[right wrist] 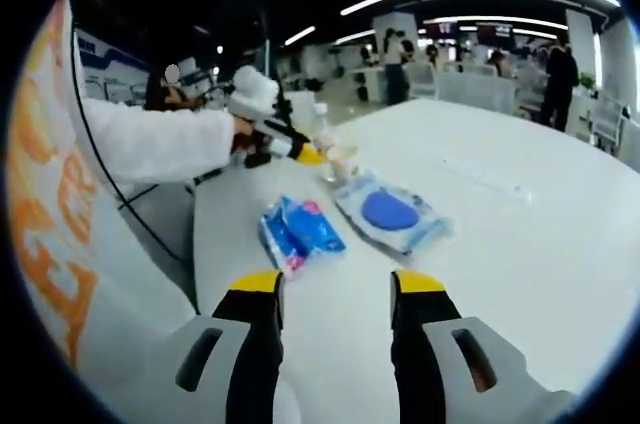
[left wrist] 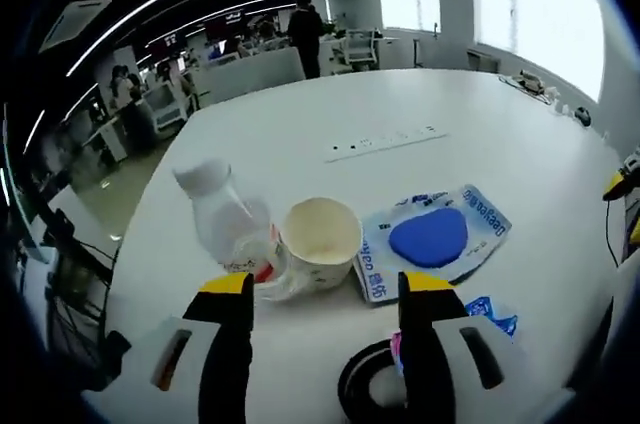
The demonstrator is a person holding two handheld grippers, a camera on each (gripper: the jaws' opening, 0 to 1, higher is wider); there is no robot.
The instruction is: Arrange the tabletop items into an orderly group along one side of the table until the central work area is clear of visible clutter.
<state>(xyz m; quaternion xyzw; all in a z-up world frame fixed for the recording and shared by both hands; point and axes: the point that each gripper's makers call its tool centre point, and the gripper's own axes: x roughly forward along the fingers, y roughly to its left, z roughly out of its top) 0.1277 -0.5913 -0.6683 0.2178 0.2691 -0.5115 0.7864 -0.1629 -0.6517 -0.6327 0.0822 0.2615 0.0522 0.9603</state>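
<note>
Both grippers stood wide open and empty, the left gripper (left wrist: 326, 289) just short of a paper cup (left wrist: 319, 241), the right gripper (right wrist: 331, 286) short of a blue packet (right wrist: 300, 230).

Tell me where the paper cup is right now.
In the left gripper view, the paper cup sits just beyond the open jaws, between the plastic bottle and the blue pouch.
</note>
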